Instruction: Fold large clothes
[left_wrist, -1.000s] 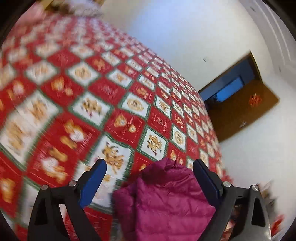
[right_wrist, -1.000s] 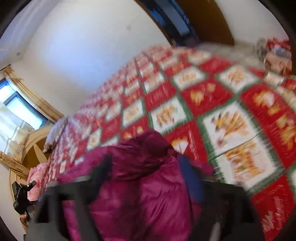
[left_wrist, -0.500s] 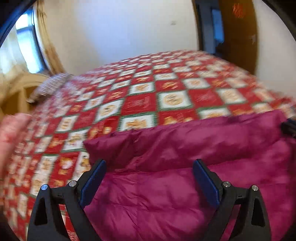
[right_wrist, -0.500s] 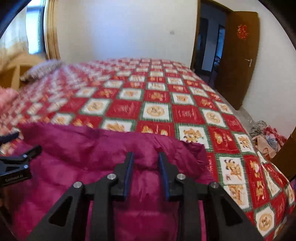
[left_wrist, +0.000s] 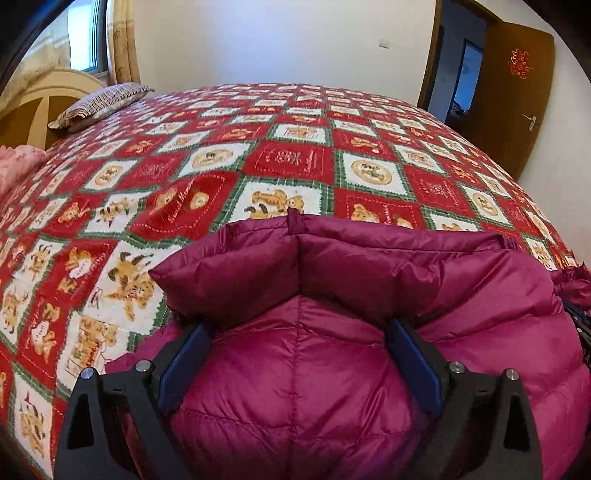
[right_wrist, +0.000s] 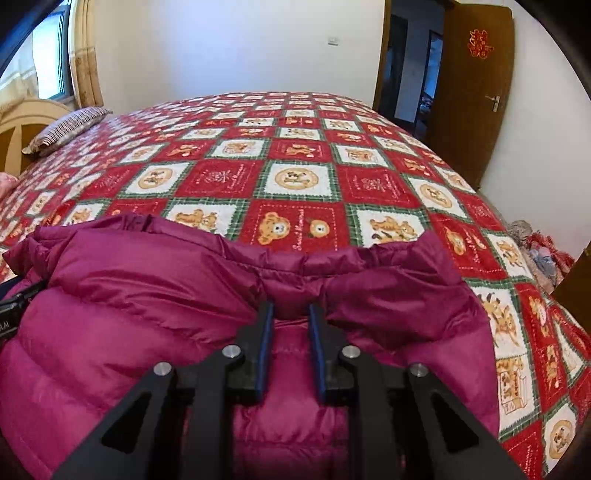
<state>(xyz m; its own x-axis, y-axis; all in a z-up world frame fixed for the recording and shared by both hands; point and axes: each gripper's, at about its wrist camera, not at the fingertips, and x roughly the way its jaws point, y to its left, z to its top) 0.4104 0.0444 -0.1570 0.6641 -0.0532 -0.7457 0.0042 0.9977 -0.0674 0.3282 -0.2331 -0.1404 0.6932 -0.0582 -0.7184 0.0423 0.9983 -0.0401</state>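
A magenta puffer jacket (left_wrist: 369, 266) lies on the red patchwork quilt (left_wrist: 288, 158) of a bed, its far edge folded back toward me. My left gripper (left_wrist: 297, 325) stands open and wide over it. Padded fabric bulges between the fingers, and the folded edge covers their tips. In the right wrist view the jacket (right_wrist: 129, 295) fills the lower half. There my right gripper (right_wrist: 290, 306) has its jaws closing, with a pinch of the folded edge pressed between the blue pads. A black part of the left gripper (right_wrist: 14, 306) shows at the left edge.
The quilt (right_wrist: 295, 177) stretches far beyond the jacket. A striped pillow (left_wrist: 103, 101) and a wooden headboard (left_wrist: 37, 107) are at the far left. A brown door (right_wrist: 476, 85) stands open at the right, with a pile of clothes (right_wrist: 535, 254) on the floor beside the bed.
Both views rolled level and came down onto the jacket. The right jaws went from wide to narrow, onto the jacket's folded edge. The left jaws kept their width.
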